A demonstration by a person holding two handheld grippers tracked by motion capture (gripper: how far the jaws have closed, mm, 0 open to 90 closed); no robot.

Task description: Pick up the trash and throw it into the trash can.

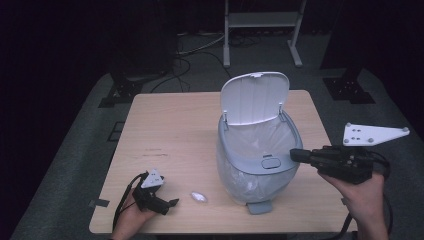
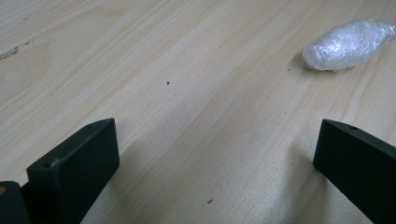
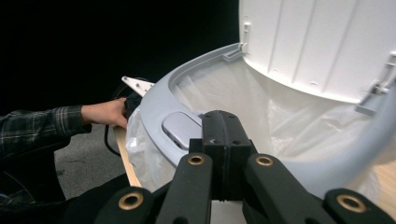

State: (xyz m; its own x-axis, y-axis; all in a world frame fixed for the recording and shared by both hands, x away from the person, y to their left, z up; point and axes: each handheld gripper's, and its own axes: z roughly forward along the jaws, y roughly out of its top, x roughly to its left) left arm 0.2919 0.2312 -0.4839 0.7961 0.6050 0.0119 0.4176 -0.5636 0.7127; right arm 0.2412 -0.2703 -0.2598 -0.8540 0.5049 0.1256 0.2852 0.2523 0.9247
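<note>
A grey bin (image 1: pixel 255 175) with its white lid (image 1: pixel 255 97) raised stands on the wooden table (image 1: pixel 170 125); a clear liner bag (image 3: pixel 280 112) lines it. A small wad wrapped in clear plastic (image 1: pixel 198 196) lies on the table left of the bin, also at the upper right of the left gripper view (image 2: pixel 348 44). My left gripper (image 1: pixel 172 204) rests low near the front edge, open, its jaws wide apart with bare wood between them (image 2: pixel 215 158). My right gripper (image 1: pixel 295 155) is shut, its tip against the bin's front rim near the grey push button (image 3: pixel 180 128).
A pedal (image 1: pixel 260 206) sticks out at the bin's foot near the table's front edge. A metal stand (image 1: pixel 262 30) and cables lie on the floor beyond the table. In the right gripper view a hand (image 3: pixel 105 112) in a plaid sleeve holds the other gripper.
</note>
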